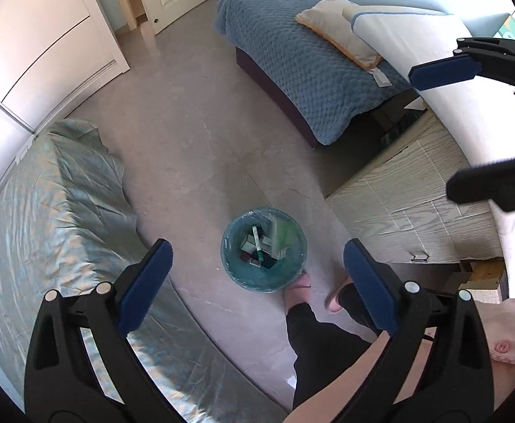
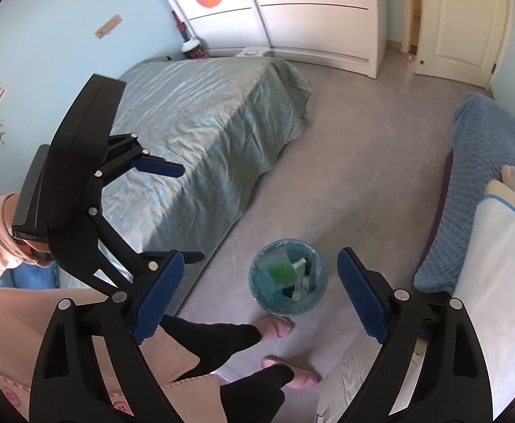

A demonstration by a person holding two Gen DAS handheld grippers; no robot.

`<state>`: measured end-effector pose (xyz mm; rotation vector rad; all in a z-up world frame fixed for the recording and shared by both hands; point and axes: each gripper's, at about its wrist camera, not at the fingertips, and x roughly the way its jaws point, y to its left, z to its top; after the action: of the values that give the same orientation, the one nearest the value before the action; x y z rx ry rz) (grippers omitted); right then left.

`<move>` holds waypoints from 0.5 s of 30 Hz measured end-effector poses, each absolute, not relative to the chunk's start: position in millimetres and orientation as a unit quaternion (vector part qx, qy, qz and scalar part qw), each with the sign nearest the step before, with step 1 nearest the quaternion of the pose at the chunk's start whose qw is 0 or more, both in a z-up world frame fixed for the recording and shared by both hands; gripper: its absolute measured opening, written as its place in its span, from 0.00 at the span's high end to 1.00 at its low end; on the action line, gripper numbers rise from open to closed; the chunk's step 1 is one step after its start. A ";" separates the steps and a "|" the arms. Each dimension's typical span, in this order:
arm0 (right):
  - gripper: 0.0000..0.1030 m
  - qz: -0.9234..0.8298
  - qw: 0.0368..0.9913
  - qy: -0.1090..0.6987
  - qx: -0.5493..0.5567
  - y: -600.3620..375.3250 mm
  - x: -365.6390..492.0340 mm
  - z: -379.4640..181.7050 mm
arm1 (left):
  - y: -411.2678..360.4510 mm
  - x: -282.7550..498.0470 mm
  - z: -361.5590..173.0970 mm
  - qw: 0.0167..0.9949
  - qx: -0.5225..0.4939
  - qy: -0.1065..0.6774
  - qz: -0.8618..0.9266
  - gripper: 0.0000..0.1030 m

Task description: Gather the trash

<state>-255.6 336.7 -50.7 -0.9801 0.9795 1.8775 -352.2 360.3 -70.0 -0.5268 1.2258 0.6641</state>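
A small round bin with a blue liner stands on the grey floor between two beds. It holds a marker, small boxes and a blurred green and clear wrapper. My left gripper hangs high above the bin, open, nothing between its blue pads. My right gripper shows at the upper right, also open and empty. In the right wrist view the bin lies below my right gripper, with the green wrapper blurred at its mouth. My left gripper is off to the left, over the bed's edge.
A bed with a shiny teal cover is left of the bin. A bed with a blue blanket and pillows is far right. A wooden cabinet is close by. The person's slippered feet stand right beside the bin. White wardrobe and door behind.
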 end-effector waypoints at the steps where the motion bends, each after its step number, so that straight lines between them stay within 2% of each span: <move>1: 0.15 0.740 0.394 0.388 -0.384 336.2 -253.9 -50.0 | 359.7 -351.4 -69.2 0.736 -0.238 0.558 0.301 0.07; 15: 0.15 0.729 0.415 0.400 -0.369 326.8 -242.7 -49.8 | 358.2 -342.9 -65.2 0.743 -0.226 0.557 0.292 0.07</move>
<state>-242.7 326.8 -49.8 -0.9265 1.0044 1.8328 -342.9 358.2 -65.2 -0.4943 1.2213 0.6407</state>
